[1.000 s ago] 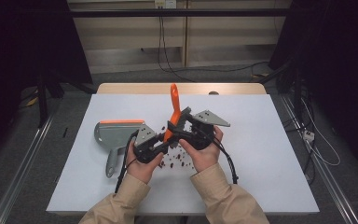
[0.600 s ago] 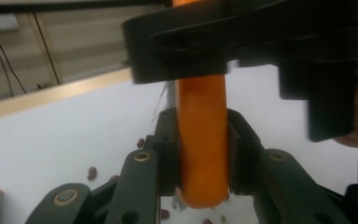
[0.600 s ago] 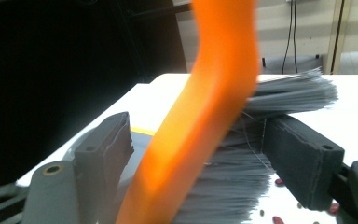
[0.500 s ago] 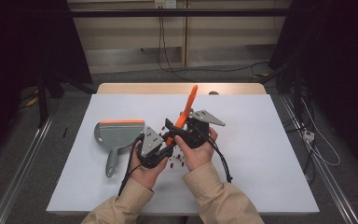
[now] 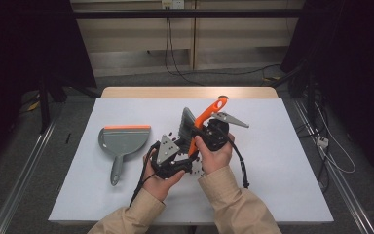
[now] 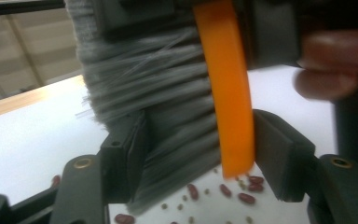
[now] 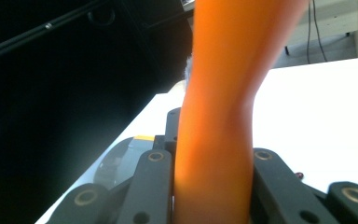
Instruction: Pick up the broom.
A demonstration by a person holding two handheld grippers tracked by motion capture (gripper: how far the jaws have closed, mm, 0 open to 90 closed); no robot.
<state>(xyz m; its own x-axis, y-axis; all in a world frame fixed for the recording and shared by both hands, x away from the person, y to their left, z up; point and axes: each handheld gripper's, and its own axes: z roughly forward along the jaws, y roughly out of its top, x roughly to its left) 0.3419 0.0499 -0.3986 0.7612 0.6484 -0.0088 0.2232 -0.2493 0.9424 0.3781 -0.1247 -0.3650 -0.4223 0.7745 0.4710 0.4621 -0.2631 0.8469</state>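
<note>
- You worked near the middle of the white rectangular table (image 5: 282, 161), with bare surface open on your right and toward the far edge; the near edge lay just below your sleeves.
- The grey plastic dustpan with the orange lip (image 5: 123, 141) lay flat to your left, handle toward you, a little apart from your left claw and well in from the left edge.
- Small dark red beans (image 6: 235, 191) were scattered on the table under and around the two claws, so the room between your hands was crowded.
- Your right claw (image 7: 212, 186) was clenched on the orange handle of the hand brush with grey bristles (image 5: 205, 117), both jaws pressing its sides after just closing in.
- Your left claw (image 6: 200, 158) stood half released, its jaws having just been opening; the brush's bristles and orange spine still sat between them, and you could see a gap at the left jaw, though whether the right jaw touched the orange strip I cannot tell.
- The brush was held off the table between the claws, its long axis tilted: the handle end pointed up and away to the far right, the bristle head sat to the left of it.
</note>
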